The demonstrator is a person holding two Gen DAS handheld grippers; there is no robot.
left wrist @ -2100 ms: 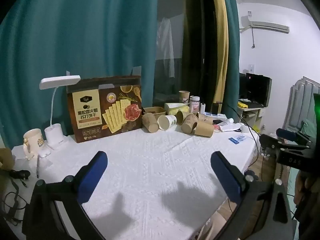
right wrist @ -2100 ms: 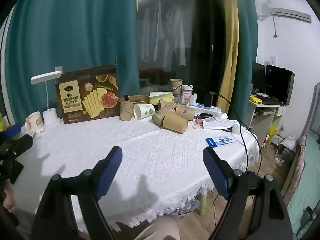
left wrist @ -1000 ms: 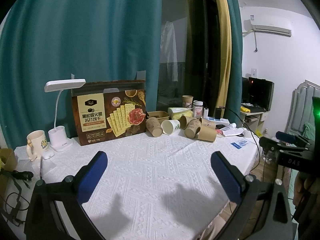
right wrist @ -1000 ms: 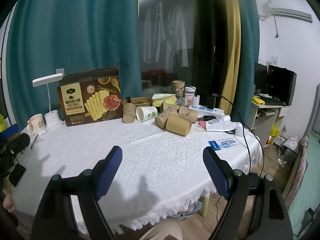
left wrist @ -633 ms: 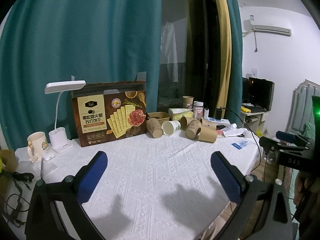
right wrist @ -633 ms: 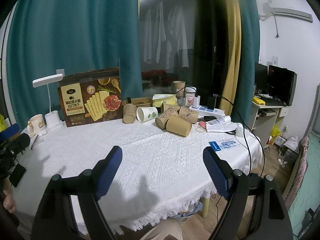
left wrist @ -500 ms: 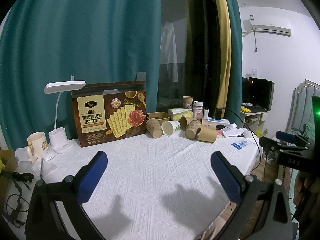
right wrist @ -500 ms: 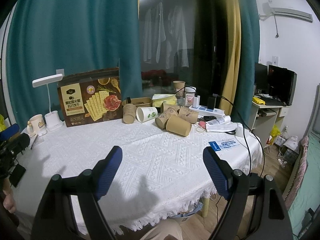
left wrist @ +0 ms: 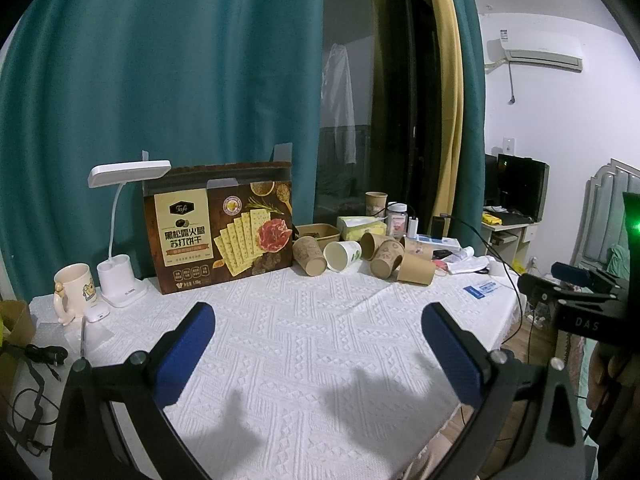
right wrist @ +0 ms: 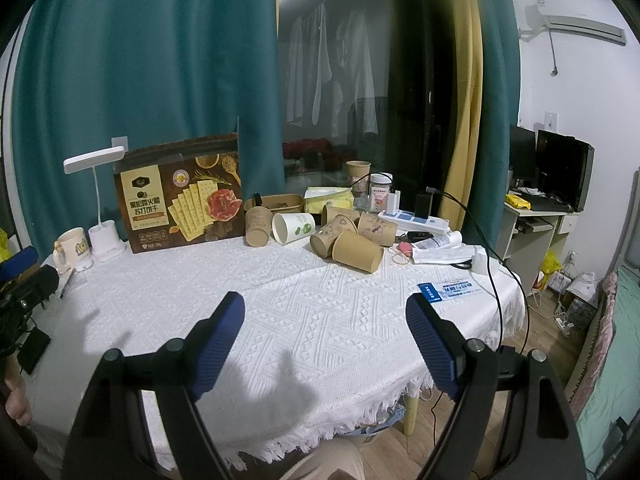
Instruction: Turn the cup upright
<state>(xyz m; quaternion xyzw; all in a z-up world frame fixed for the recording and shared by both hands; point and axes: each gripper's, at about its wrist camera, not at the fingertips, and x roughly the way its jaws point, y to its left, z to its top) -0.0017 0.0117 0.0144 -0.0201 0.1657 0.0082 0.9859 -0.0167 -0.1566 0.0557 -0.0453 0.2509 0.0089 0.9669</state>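
Well ahead of both grippers, the tipped paper cups (right wrist: 356, 255) lie clustered at the far side of the table (right wrist: 320, 320); left gripper (left wrist: 318, 322) and right gripper (right wrist: 325, 312) both gape wide, empty. Suggest right takes the nearest brown cup across its wall near the rim, then rotates. Versus 2.1 s ago: views slightly higher, otherwise unchanged.

Left gripper (left wrist: 318, 322): two blue ribbed pads (left wrist: 184, 354) are mounted on matte black angular arms, each fixed with round silver screw heads. White lettering "DAS" is seen on a black housing at the right edge of the left wrist view, beside a green light. Right gripper (right wrist: 325, 314): identical dark blue ribbed pads (right wrist: 218, 338) are carried on black arms, with silver screws at the joints. Bare skin of a hand (right wrist: 16, 402) is visible at the lower left edge.
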